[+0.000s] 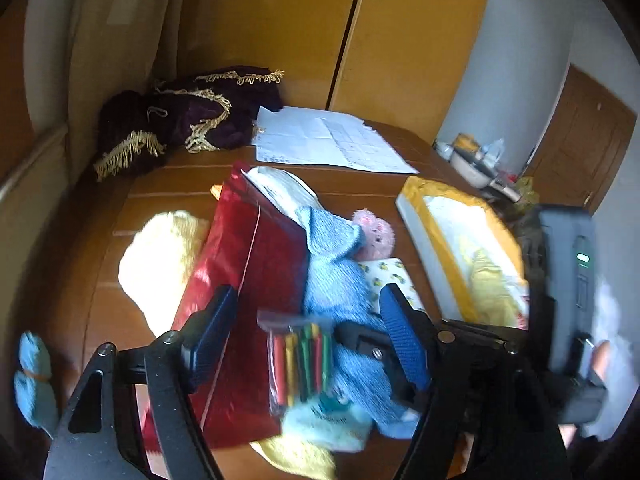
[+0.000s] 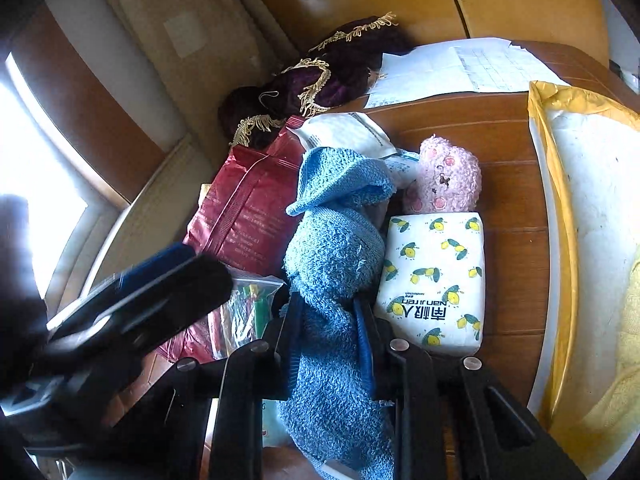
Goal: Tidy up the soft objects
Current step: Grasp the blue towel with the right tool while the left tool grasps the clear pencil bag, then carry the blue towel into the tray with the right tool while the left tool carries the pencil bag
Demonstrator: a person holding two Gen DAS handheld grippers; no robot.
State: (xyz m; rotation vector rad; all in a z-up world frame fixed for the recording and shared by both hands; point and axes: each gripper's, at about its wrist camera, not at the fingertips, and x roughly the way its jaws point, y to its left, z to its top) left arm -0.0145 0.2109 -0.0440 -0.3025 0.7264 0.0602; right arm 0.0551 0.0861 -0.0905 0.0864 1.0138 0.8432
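Observation:
My right gripper (image 2: 326, 312) is shut on a blue knitted cloth (image 2: 336, 248) that lies along the middle of the wooden table (image 2: 512, 184). Beside the cloth are a pink plush toy (image 2: 448, 176) and a white soft pack with a yellow print (image 2: 436, 280). My left gripper (image 1: 308, 320) hangs open above the blue knitted cloth (image 1: 336, 280) and a clear bag of coloured sticks (image 1: 300, 360), holding nothing. A red foil bag (image 1: 248, 264) lies under its left finger. A yellow fluffy cloth (image 1: 160, 256) sits further left.
A container with a yellow rim (image 2: 556, 200) holding yellow fabric stands at the right. Dark purple fringed cloth (image 1: 180, 120) and paper sheets (image 1: 328, 140) lie at the table's far side, before a wooden wardrobe (image 1: 400, 40). A pale blue item (image 1: 34, 380) sits at the left edge.

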